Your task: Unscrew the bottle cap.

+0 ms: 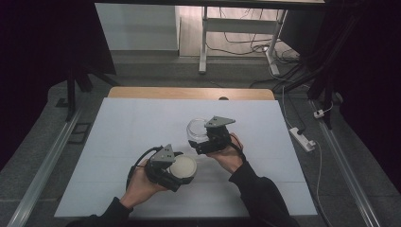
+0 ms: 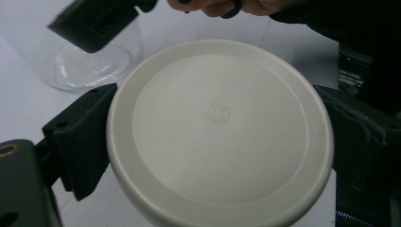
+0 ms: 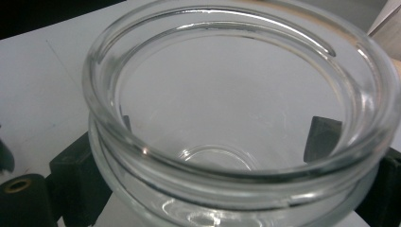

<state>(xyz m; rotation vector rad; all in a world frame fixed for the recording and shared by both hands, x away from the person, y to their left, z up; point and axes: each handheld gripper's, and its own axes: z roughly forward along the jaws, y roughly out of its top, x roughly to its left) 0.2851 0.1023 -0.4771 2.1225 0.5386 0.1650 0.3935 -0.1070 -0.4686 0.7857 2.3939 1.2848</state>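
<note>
A round off-white lid (image 1: 183, 166) (image 2: 220, 130) sits flat between the two black jaws of my left gripper (image 1: 182, 170) (image 2: 220, 137), which is shut on its rim. A clear glass jar (image 1: 196, 129) (image 3: 236, 109) stands open-mouthed and empty at the table's middle. My right gripper (image 1: 204, 142) (image 3: 208, 156) is shut on the jar's wall just under its thick rim. In the left gripper view the jar (image 2: 90, 61) stands behind the lid at upper left, with a jaw of the right gripper against it. Lid and jar are apart, the lid lower and to the left.
A white sheet (image 1: 132, 127) covers the table, with a wooden strip (image 1: 189, 92) along its far edge. Beyond stand a desk frame (image 1: 204, 42) and loose cables on the floor. A white power strip (image 1: 302, 138) lies off the table's right side.
</note>
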